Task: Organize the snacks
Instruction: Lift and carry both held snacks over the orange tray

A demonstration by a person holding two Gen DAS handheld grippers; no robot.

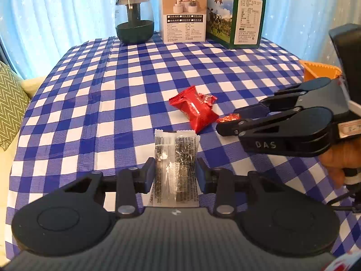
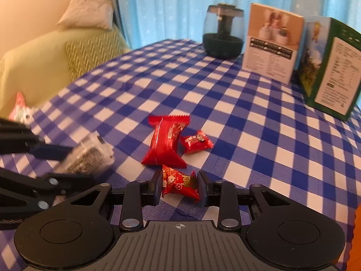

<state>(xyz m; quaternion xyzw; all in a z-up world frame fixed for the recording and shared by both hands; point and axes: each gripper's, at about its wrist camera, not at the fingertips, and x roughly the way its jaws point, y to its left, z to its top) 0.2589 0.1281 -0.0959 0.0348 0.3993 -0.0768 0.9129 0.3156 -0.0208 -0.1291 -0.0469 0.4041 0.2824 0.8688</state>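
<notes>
The work surface is a table covered with a blue-and-white checked cloth (image 1: 126, 94). At its far edge stand a dark glass jar (image 1: 134, 19), a white box (image 1: 183, 13) and a green box (image 1: 237, 15), all in a row before pale blue curtains (image 1: 56, 11). A patterned green cushion (image 1: 10, 103) lies off the table's left side; a white pillow (image 2: 86, 12) rests on a yellow-green sofa (image 2: 33, 65). The left gripper (image 1: 175, 174) is clamped on a clear snack packet (image 1: 176, 158). The right gripper (image 2: 180, 186) is closed on a small red candy (image 2: 180, 183). A large red packet (image 2: 165, 141) and another small red candy (image 2: 196, 141) lie on the cloth near the centre, just beside each other. An orange container (image 1: 320, 71) sits at the table's right edge.
</notes>
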